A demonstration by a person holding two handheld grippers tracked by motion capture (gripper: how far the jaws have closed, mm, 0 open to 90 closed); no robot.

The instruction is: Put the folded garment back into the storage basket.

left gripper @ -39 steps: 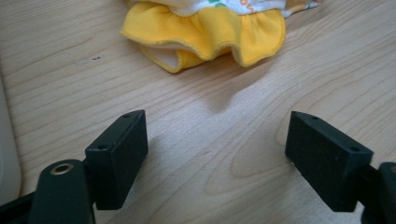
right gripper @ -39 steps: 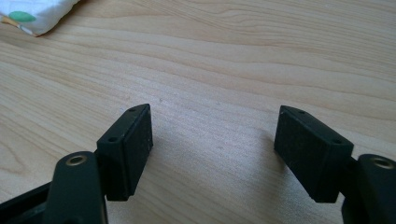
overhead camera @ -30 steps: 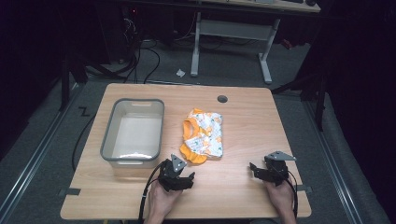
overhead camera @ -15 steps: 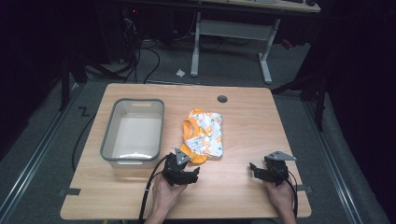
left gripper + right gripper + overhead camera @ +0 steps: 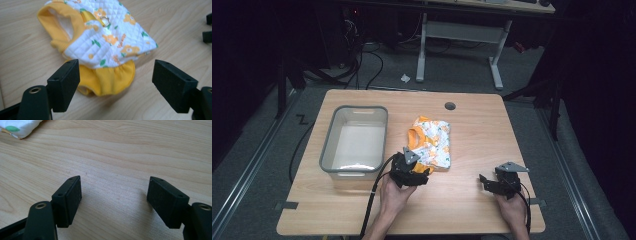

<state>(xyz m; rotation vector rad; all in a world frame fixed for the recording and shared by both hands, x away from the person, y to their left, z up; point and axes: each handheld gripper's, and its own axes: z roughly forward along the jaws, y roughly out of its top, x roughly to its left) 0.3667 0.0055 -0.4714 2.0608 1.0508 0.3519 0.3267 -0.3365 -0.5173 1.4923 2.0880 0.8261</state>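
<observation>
Evidently little of the work was done: the small quilted garment (image 5: 431,143) lay folded on the tabletop (image 5: 472,200) just beside the grey bin (image 5: 327,150), not yet lifted. The left gripper (image 5: 421,176) sat at the garment's near yellow hem (image 5: 110,78), its fingers (image 5: 65,82) spread wide and holding nothing. The right gripper (image 5: 486,182) rested well apart over bare wood, fingers (image 5: 68,200) likewise wide and empty, so grasping and moving the garment remained.
</observation>
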